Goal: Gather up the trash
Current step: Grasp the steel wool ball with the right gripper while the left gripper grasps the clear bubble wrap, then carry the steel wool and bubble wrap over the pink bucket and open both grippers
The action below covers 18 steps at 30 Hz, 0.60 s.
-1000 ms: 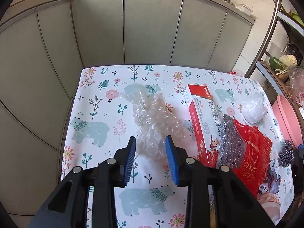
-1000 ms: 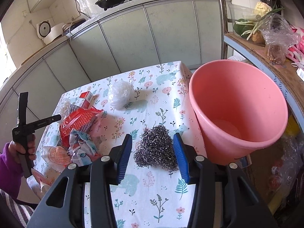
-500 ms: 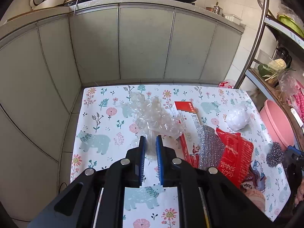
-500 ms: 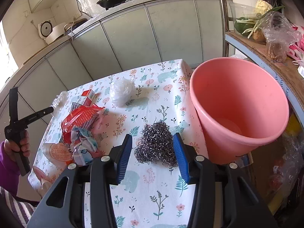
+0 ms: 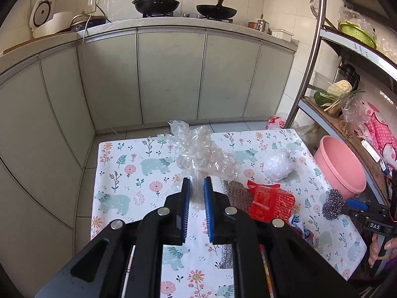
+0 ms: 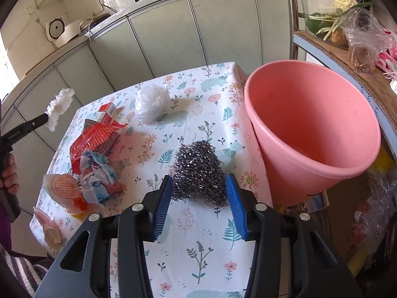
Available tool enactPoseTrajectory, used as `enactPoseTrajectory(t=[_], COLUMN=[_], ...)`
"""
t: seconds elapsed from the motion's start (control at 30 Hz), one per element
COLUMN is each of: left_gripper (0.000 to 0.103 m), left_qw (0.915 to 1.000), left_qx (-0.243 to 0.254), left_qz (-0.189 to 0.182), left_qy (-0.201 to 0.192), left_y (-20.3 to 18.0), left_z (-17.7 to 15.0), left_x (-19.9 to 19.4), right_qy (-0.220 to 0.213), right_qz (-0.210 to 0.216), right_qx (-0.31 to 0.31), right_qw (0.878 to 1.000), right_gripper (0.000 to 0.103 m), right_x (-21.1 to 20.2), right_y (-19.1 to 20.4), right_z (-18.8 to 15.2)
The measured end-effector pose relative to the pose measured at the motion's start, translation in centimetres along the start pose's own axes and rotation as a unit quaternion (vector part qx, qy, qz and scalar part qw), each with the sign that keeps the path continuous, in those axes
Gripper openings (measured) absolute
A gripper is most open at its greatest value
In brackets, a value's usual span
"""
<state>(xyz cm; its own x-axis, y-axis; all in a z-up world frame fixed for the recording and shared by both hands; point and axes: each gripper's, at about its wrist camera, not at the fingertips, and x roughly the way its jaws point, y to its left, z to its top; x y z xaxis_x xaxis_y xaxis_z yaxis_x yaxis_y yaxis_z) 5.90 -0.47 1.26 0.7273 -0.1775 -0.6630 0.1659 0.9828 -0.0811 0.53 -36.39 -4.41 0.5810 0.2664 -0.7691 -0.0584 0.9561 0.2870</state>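
Note:
My left gripper (image 5: 196, 186) is shut on a crumpled sheet of clear bubble wrap (image 5: 201, 151) and holds it up above the floral tablecloth (image 5: 129, 173); the wrap also shows in the right wrist view (image 6: 59, 106). My right gripper (image 6: 199, 186) is open, its blue pads either side of a steel wool scourer (image 6: 198, 171) that lies on the tablecloth (image 6: 198, 248). A pink bucket (image 6: 312, 129) stands just right of the scourer, at the table's right edge.
On the table lie a white plastic bag ball (image 6: 151, 101), a red mesh bag (image 6: 96, 136), a red-and-white box (image 6: 109, 111), crumpled wrappers (image 6: 96, 173) and a silver scourer pack (image 5: 234, 193). Kitchen cabinets (image 5: 171, 74) stand behind, a shelf rack (image 5: 347, 94) on the right.
My left gripper closed on the bubble wrap and lifted it off the table. My right gripper stayed open around the steel wool, shifting slightly closer.

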Motion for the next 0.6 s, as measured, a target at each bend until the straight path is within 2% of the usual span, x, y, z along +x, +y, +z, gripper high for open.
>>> enactPoseTrajectory(t=[0.3, 0.33, 0.37, 0.43, 0.5, 0.6], left_gripper=[0.011, 0.011, 0.011, 0.011, 0.011, 0.011], left_qw=[0.9997, 0.9997, 0.9996, 0.9995, 0.9993, 0.9989], left_qx=[0.017, 0.02, 0.022, 0.026, 0.029, 0.036], left_qz=[-0.012, -0.013, -0.015, -0.017, -0.021, -0.027], left_qy=[-0.008, -0.008, -0.009, -0.01, -0.011, -0.014], left_y=[-1.9, -2.1, -2.3, -2.8, -3.2, -4.2], left_z=[0.4, 0.4, 0.4, 0.4, 0.5, 0.6], left_x=[-0.8, -0.9, -0.9, -1.0, -1.1, -1.3], right_qy=[-0.004, -0.003, -0.002, -0.003, -0.008, -0.017], right_qz=[0.011, 0.01, 0.011, 0.012, 0.018, 0.025], right_qx=[-0.008, -0.011, -0.013, -0.012, -0.011, -0.008], right_qw=[1.0, 1.0, 1.0, 1.0, 1.0, 1.0], right_gripper=[0.046, 0.042, 0.033, 0.027, 0.016, 0.013], right_x=[0.4, 0.4, 0.5, 0.5, 0.2, -0.2], right_y=[0.1, 0.1, 0.1, 0.1, -0.1, -0.4], right_z=[-0.5, -0.5, -0.6, -0.7, -0.8, -0.8])
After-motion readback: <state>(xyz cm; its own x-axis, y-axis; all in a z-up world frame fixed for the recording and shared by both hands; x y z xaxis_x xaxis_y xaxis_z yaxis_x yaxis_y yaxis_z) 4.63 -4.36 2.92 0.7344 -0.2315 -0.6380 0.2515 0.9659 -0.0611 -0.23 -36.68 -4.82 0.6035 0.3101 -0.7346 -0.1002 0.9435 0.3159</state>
